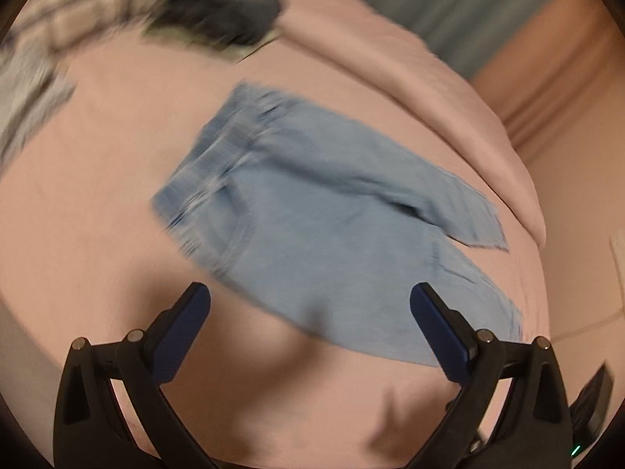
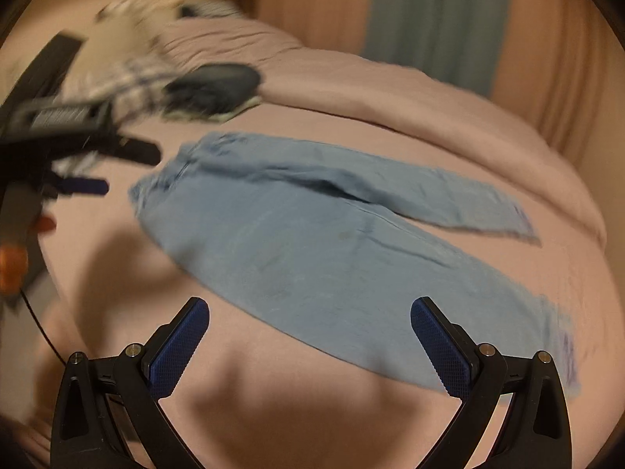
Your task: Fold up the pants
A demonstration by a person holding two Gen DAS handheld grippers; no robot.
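Note:
Light blue denim pants lie spread flat on a pink bed sheet, waistband to the left, two legs running to the right. They also show in the right wrist view. My left gripper is open and empty, hovering above the near edge of the pants. My right gripper is open and empty, above the near leg's edge. The left gripper also appears at the left of the right wrist view, beside the waistband. Both views are motion-blurred.
A dark rounded object and checked fabric lie at the far left of the bed. A folded pink duvet runs along the far side. A grey-blue curtain hangs behind. The bed edge drops at right.

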